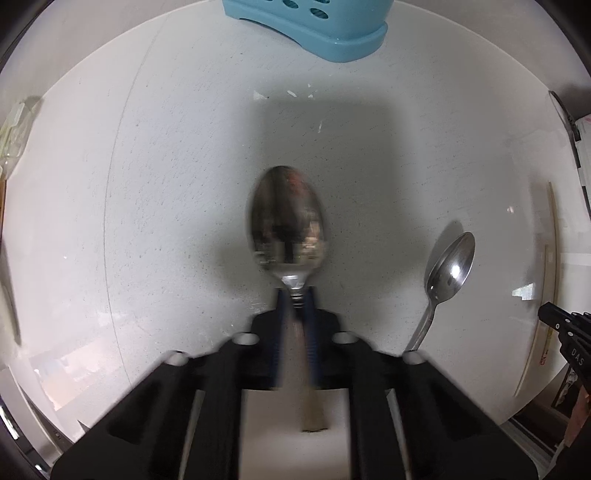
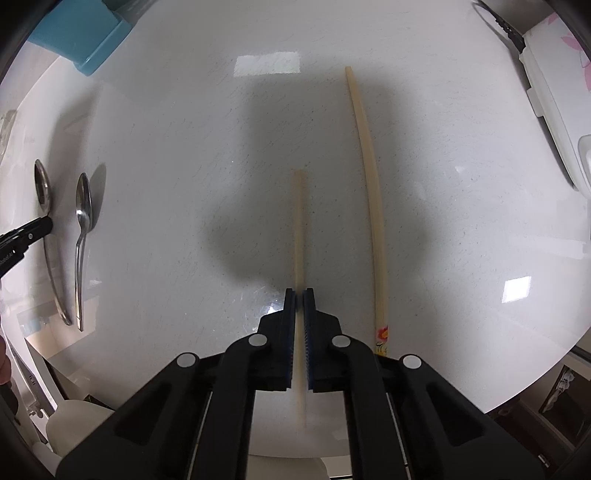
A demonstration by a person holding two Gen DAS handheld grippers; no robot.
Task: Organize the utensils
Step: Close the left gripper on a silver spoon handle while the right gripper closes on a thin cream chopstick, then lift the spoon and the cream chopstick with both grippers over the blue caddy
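Spoons first: my left gripper (image 1: 295, 295) is clamped on the neck of a large metal spoon (image 1: 287, 225), bowl pointing forward above the white countertop (image 1: 166, 184), its image blurred. A second, smaller spoon (image 1: 448, 267) lies on the counter just to the right, apart from the one I hold. The blue utensil caddy (image 1: 314, 26) stands ahead at the far edge of the counter. On my right gripper (image 2: 300, 295) the jaws are pressed onto a pale chopstick (image 2: 298, 221) that runs forward between them, tip off the surface as far as I can tell. Its mate, a chopstick with a flower print (image 2: 369, 192) at the near end, lies flat just to the right.
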